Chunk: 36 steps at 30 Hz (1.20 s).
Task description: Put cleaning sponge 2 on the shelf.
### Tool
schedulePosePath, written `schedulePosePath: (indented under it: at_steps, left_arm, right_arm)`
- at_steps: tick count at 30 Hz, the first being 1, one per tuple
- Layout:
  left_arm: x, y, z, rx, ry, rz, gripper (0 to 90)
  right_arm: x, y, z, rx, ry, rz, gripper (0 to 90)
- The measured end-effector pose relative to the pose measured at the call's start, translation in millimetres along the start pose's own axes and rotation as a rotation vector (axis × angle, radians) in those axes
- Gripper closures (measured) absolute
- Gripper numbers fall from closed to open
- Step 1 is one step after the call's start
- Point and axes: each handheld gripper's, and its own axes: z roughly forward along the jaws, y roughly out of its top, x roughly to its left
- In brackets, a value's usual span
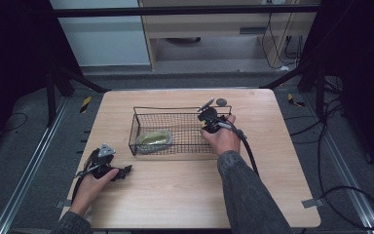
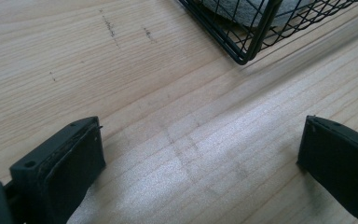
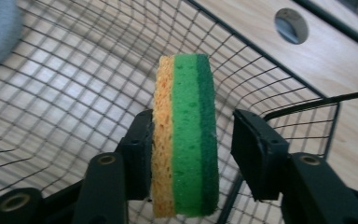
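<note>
High overhead view; gripper views close on wire basket [image 1: 175, 131].

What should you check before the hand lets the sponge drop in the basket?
1. Sponge between the jaws of the right gripper: ok, though the right-hand jaw stands off it, so the jaws are already open.
2. Sponge over the wire basket: ok.
3. Basket floor beneath it bare: ok; mesh shows all around it.
4. Bowl out of the way: ok, at the basket's other end.
5. Left gripper away from the basket: ok, open over bare table.
6. Basket steady: cannot tell.
</note>
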Motion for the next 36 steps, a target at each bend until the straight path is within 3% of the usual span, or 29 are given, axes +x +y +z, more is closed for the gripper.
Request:
schedulePosePath:
  at_steps: [8,17,24,26,31,36]
  left_arm:
    - [0.0,0.0,0.0,0.000,0.000,0.000,0.0]
    - [0.2,0.1,0.0,0.000,0.001,0.003,0.0]
    - [0.2,0.1,0.0,0.000,0.001,0.003,0.0]
    - [0.2,0.1,0.0,0.000,0.001,0.003,0.0]
    - [0.0,0.0,0.0,0.000,0.000,0.000,0.0]
    - [0.3,0.1,-0.1,0.000,0.000,0.003,0.0]
  right_arm:
    - [6.4,1.7,-14.2,-0.026,0.046,0.023,39.8]
    - [8.8,2.6,-24.8,-0.055,0.054,0.021,33.0]
    - [2.8,1.2,-28.1,-0.082,0.038,0.029,22.3]
    - [-0.2,0.8,-29.4,-0.105,0.033,0.033,15.2]
    - [-6.2,-1.5,-36.4,-0.135,0.063,0.056,8.4]
    - [-15.9,-8.8,-44.9,-0.171,0.071,0.073,8.0]
